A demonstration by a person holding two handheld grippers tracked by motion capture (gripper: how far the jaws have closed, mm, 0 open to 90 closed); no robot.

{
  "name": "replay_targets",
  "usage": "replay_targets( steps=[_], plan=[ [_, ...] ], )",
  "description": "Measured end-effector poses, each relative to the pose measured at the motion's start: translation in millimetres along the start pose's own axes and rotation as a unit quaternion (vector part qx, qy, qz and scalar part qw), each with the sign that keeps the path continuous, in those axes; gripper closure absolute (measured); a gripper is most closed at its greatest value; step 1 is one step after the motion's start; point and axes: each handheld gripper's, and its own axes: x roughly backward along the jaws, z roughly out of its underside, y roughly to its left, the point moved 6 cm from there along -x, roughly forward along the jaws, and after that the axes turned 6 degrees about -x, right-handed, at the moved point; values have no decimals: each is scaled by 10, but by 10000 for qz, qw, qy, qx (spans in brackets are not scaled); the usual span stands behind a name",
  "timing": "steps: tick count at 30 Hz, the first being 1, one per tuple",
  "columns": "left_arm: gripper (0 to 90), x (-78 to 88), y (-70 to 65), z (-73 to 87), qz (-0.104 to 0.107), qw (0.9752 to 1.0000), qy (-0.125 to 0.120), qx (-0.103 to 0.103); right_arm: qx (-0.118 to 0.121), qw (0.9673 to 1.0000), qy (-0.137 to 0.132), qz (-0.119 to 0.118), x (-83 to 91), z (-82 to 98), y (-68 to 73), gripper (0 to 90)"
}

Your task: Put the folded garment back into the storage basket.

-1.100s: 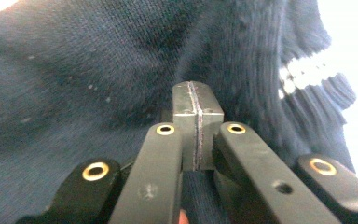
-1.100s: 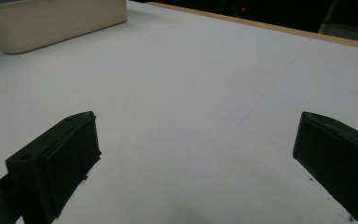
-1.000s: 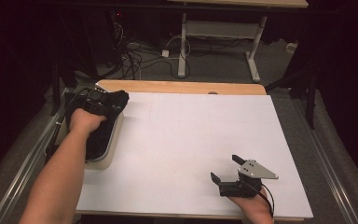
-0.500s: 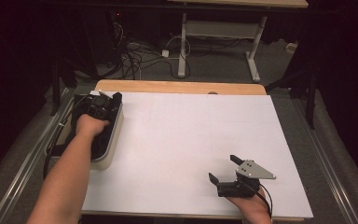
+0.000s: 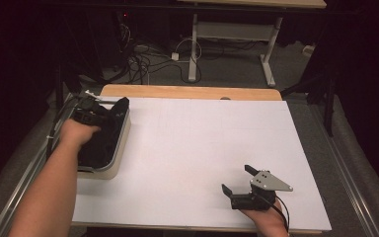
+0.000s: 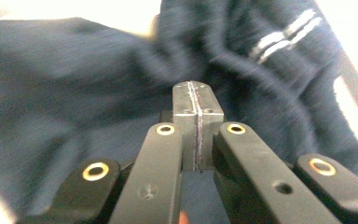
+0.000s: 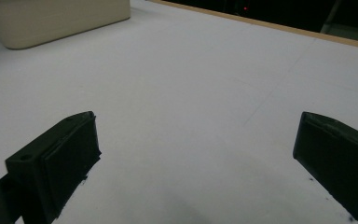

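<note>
The bin (image 5: 120,148) is the landmark here: a cream box at the left edge of the white table (image 5: 202,148). Inside the bin lies a dark blue cloth (image 5: 101,143) with a few pale stripes; it fills most of the bin, and part of it rises above the far rim.

The left gripper (image 5: 94,114) is over the far end of the bin, right at the cloth. In the left gripper view its jaws are pressed fully together, pad against pad, with the cloth (image 6: 270,79) just behind the tips. I cannot tell if a fold is pinched between them.

The right gripper (image 5: 238,183) rests on the table well apart from the bin, toward the near right side. Its jaws stand wide apart with only bare table between them.
</note>
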Motion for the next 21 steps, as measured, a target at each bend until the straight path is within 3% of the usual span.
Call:
replay_targets(
  steps=[5, 8, 11, 16, 18, 21],
  plan=[
    [873, 147, 220, 150, -410, 9989, 127, 201, 4, 10000, -3, -1, -2, -2, 8, 11],
    [873, 146, 309, 200, -456, 9984, 47, 346, 30, 10000, 9, -19, -12, 2, 29, 11],
    [872, 65, 361, 210, -576, 9969, 57, 526, 45, 10000, 27, -41, -27, 4, 43, 11],
    [873, -125, 392, 151, -813, 9948, 76, 601, 39, 9999, 40, -105, -56, 7, 82, 11],
    [872, -211, 425, 146, -964, 9932, 214, 616, 85, 9998, 77, -157, -85, 14, 122, 11],
    [873, -316, 497, 159, -1121, 9893, 367, 862, 103, 9997, 84, -181, -93, 14, 145, 11]
  ],
)
